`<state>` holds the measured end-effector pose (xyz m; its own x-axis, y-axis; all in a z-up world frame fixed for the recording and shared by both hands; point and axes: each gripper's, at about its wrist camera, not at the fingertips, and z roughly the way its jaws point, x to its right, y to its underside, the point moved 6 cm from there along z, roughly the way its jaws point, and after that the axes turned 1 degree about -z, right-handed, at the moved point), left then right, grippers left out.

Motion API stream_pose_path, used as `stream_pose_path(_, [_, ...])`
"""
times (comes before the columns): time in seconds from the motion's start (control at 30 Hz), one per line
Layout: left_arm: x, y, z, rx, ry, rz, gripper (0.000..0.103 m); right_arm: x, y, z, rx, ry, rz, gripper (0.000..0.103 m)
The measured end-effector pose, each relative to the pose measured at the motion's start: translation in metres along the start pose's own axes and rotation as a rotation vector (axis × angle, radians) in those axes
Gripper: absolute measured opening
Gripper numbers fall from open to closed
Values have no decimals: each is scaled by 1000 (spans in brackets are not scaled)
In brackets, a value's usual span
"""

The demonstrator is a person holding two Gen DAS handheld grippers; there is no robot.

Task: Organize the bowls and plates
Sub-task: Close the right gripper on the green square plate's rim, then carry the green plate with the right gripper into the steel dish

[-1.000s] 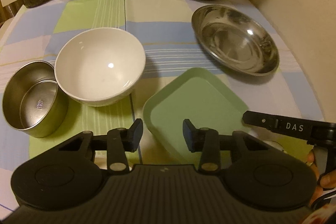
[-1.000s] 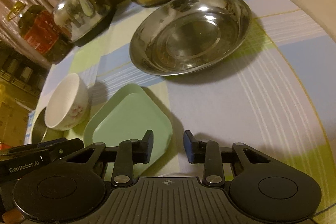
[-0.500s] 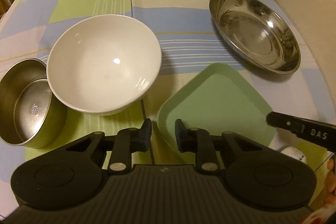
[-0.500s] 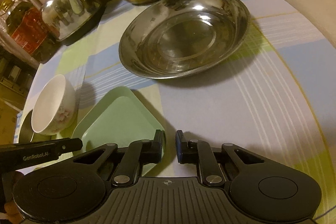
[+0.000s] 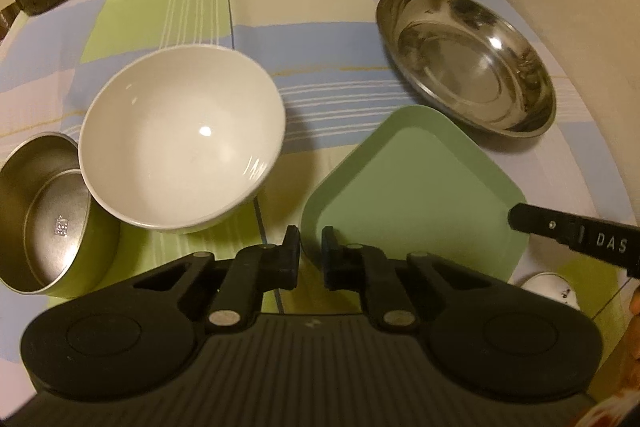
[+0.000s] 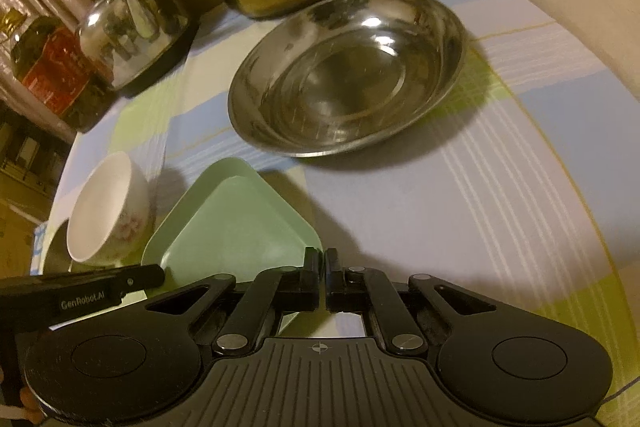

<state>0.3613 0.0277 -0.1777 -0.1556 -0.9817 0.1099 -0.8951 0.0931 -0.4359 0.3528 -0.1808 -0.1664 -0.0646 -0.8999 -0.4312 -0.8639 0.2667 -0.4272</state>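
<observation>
Square matte green plate (image 5: 412, 195), glossy round white bowl (image 5: 180, 139)

L gripper (image 5: 311, 247) closed, R gripper (image 6: 323, 269) closed

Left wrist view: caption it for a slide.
Left gripper, fingers shut, above a green plate's corner, with white bowl and steel dish beyond.

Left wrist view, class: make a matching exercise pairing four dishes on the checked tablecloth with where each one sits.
Things:
1. white ceramic bowl
2. round shiny steel plate
3. square pale green plate
4. small steel tin

Places:
A. far right, by the wall
B. far left edge
C. just ahead of the gripper
D. centre left, against the tin

Pairs: 1-D, 2-A, 3-C, 4-B
</observation>
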Motion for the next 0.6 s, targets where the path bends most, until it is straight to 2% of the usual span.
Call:
stream_pose_path(0.37, [18, -20, -27, 76, 31, 31, 10, 1, -14, -33, 62, -16, 38, 3])
stream_pose_path(0.6, [37, -45, -26, 120, 58, 71, 10, 11, -39, -41, 112, 10, 59, 3])
